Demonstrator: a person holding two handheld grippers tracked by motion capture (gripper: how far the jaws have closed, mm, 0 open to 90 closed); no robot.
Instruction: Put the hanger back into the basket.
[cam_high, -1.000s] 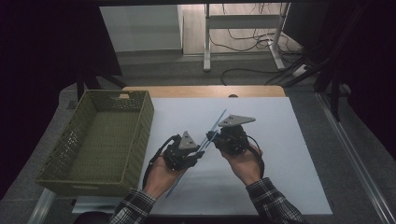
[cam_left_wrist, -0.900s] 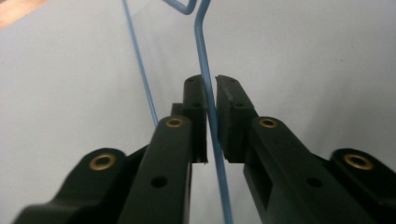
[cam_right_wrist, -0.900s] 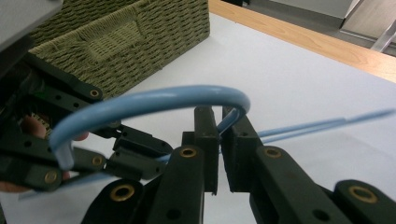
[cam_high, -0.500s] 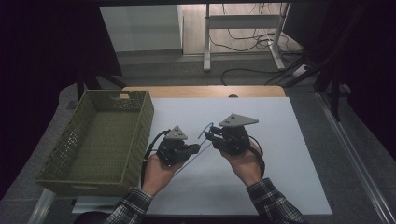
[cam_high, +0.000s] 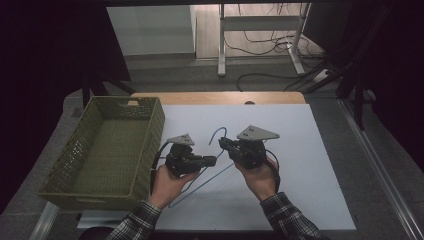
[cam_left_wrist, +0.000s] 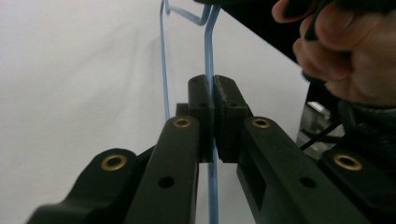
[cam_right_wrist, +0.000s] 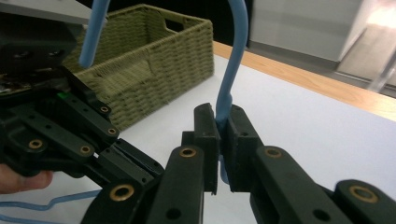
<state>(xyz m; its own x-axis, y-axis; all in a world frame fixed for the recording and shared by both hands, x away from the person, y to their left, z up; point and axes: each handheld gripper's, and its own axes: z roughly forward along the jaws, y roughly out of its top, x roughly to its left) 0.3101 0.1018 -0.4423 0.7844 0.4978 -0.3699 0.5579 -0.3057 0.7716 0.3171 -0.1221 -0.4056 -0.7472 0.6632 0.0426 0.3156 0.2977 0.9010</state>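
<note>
Blue wire hanger (cam_high: 210, 172) is held up over the white sheet (cam_high: 310, 165), just right of the green woven basket (cam_high: 107, 150), between my 2 hand-held grippers. Its hook (cam_high: 218, 132) curls up right of the basket's far corner, and its long straight side slants down toward me to a bend near the basket's near-right corner.

My left hand-held gripper (cam_high: 210, 161), just right of the basket, has its jaws pressed together on the hanger's wire; in the left gripper view the wire (cam_left_wrist: 208, 70) runs straight up from between the closed pads, with a 2nd wire run just left of it. My left hand (cam_high: 167, 180) wraps the body, grey 3-cornered plate (cam_high: 181, 139) on top.

My right hand-held gripper (cam_high: 223, 143), further right of the basket, is clamped on the wire below the hook; in the right gripper view the blue wire (cam_right_wrist: 232, 65) rises from between the closed pads and arcs left, basket (cam_right_wrist: 154, 60) behind it. My right hand (cam_high: 260, 175) holds it, with its grey plate (cam_high: 257, 133) on top. Left hand-held gripper (cam_right_wrist: 60, 135) shows near, low left in that view.

The 2 hand-held grippers sit close, tips facing each other, both right of the basket. Basket sits on the worktop's (cam_high: 215, 98) left side, partly over the sheet's edge. Plaid sleeves at the bottom, below the basket's level.
</note>
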